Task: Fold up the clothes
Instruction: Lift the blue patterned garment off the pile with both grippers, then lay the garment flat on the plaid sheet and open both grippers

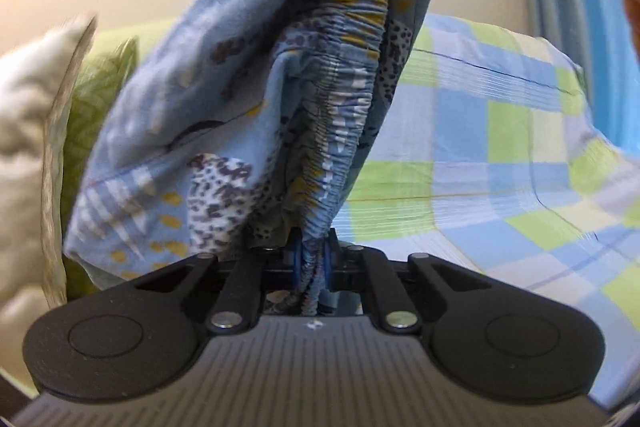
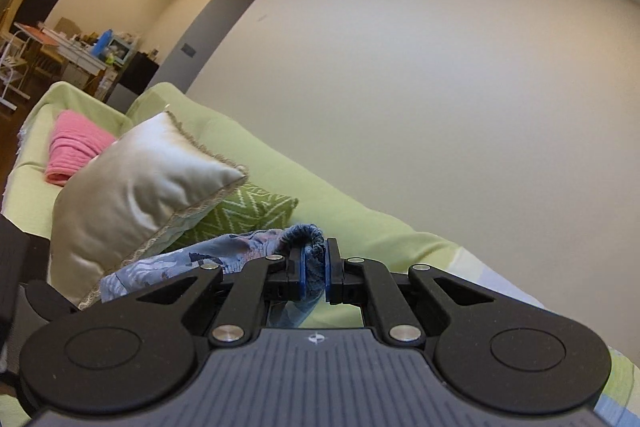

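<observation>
Gripping the shorts (image 1: 256,99) by the elastic waistband (image 1: 352,99), left gripper (image 1: 312,259) clamps tight; right gripper (image 2: 314,271) pinches another bunch above the sofa (image 2: 280,171).

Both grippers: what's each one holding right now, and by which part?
Both hold the blue patterned garment: left gripper and right gripper are each shut on its gathered elastic waistband.

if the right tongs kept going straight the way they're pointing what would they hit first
Probably the green sofa back, just past the patterned blue garment that the right tongs are shut on. The bare wall rises behind it. Depth is hard to judge through the fisheye.
</observation>
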